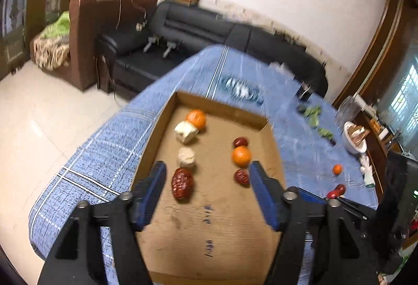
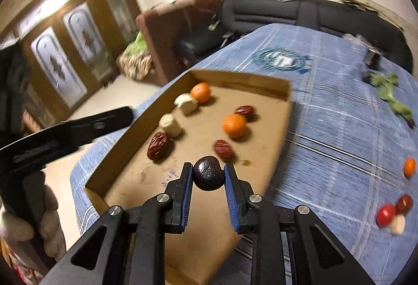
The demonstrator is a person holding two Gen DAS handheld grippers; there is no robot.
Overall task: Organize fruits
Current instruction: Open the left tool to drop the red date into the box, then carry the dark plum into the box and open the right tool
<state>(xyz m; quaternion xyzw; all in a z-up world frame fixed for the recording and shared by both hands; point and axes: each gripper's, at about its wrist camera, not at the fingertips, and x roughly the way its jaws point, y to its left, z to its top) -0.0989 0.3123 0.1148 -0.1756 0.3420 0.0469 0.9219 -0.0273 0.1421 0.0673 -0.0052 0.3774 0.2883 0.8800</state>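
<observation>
Only right tool view shows gripped dark fruit.

Both wrist views, blurry, sharing tray

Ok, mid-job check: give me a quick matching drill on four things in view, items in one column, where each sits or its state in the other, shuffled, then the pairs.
Items:
1. dark round fruit
2. left tool
3. large red date
4. green leaves

Places or states:
A. lying on the blue cloth, outside the box
B. open, nothing between its pads
C. pinched in the right tool
D. nearest piece in the left row inside the cardboard box

Pairs: 1-C, 2-B, 3-D, 4-A
</observation>
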